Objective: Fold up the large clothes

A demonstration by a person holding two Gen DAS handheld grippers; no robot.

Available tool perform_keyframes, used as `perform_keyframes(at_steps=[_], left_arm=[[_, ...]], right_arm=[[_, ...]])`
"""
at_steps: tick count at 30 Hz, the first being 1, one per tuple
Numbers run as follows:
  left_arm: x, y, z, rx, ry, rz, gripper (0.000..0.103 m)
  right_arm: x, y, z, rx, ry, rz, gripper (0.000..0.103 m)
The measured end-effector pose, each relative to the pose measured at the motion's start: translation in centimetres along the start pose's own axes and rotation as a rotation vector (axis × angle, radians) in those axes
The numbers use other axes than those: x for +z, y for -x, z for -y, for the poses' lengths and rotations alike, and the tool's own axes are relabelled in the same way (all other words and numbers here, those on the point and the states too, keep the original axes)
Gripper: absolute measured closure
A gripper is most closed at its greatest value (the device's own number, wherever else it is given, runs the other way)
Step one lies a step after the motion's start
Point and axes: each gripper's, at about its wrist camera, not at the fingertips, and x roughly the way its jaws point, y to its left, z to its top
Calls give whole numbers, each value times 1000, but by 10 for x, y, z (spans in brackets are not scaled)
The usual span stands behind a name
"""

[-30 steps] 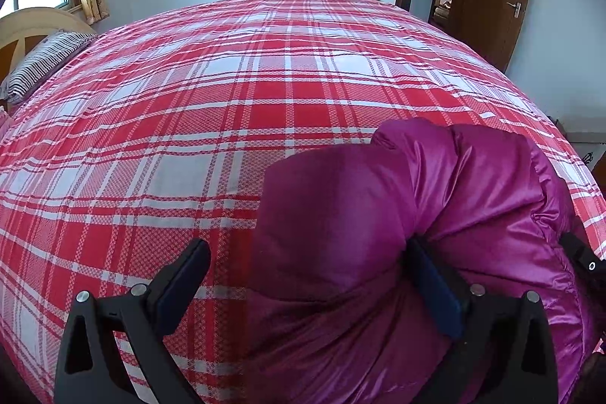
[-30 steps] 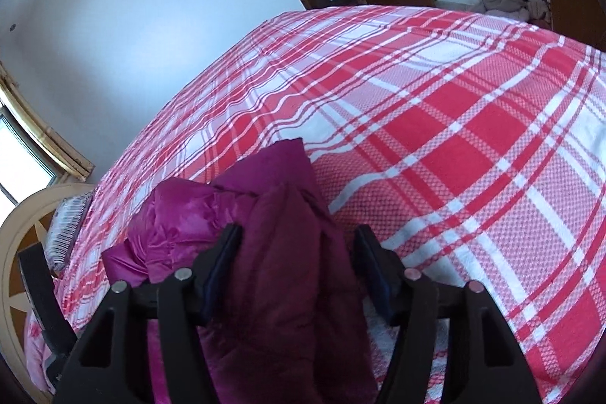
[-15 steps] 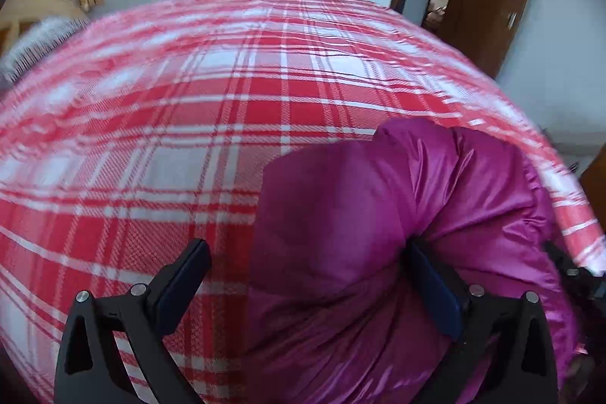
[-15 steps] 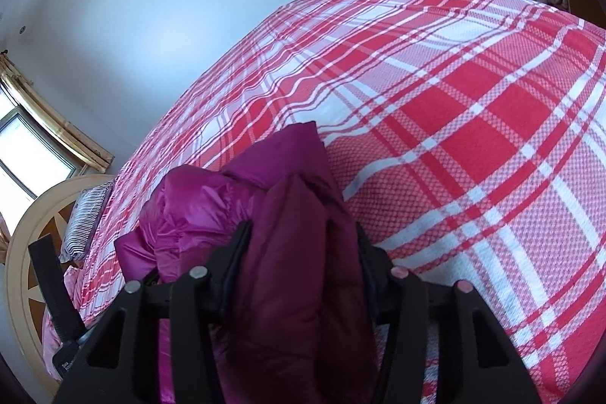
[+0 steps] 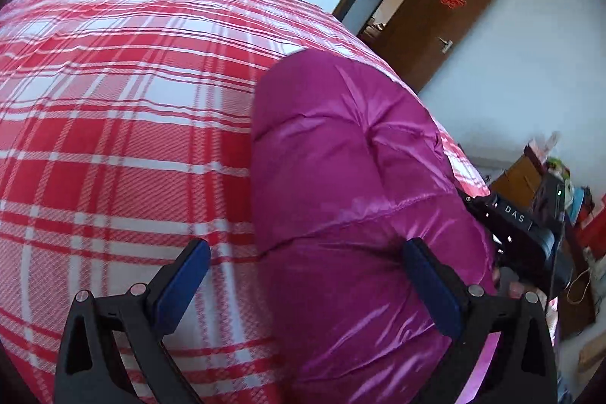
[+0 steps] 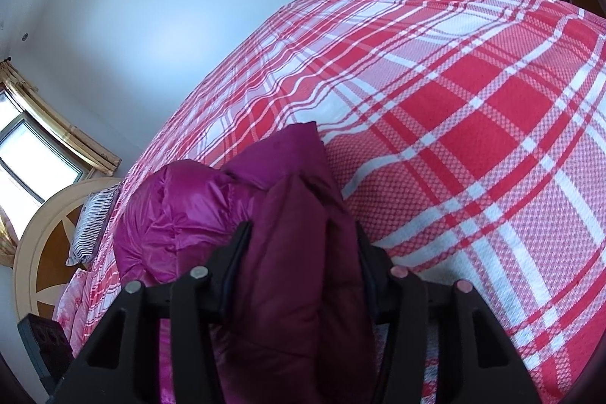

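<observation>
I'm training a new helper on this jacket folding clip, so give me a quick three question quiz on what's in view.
1. True or false: the right tool has a thick fold of the shiny magenta padded jacket between its fingers.
2. What pattern covers the bed cover?
3. The left tool stands: A wide apart, B pinched shut, C out of view?

Key: 1 true; 2 red and white plaid; 3 A.

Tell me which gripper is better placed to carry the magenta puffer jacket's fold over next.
Right, probably. The right gripper has a thick fold of the magenta puffer jacket between its pads, while the left gripper stands wide open, only one pad against the jacket.
</observation>
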Motion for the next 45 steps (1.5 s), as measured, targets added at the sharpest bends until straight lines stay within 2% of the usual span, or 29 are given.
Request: perform_keyframes(at_steps=[3,4,5,8,9,12,15,22,29,45], left_arm=[[0,-5,12,3,-25,0,4],[-1,-5,19,-9,-47,1,12],[-1,-5,25,-30,-66,2,35],[-4,5,48,31,-179,43,50],[-5,8,54,46,-202,54,56],[-7,18,65,78,-253,70,67],[-10,35,78,104,-307,98,72],[-7,82,71,82,-312,152,76],[-9,119,43,114,-280,198,77],[-17,194,-55,224,-138,273,78]], right_arm=[[0,-1,0,6,14,-23,57],[0,-1,0,10,18,-28,58],[-1,-1,-1,12,21,-29,62],[-5,7,-8,39,62,4,80],[-7,12,-12,47,85,27,83],[-13,25,-19,56,127,74,85],[-21,37,-25,48,146,99,86],[-35,54,-38,89,144,136,86],[-46,61,-71,170,172,133,87],[-88,28,-195,314,354,23,88]])
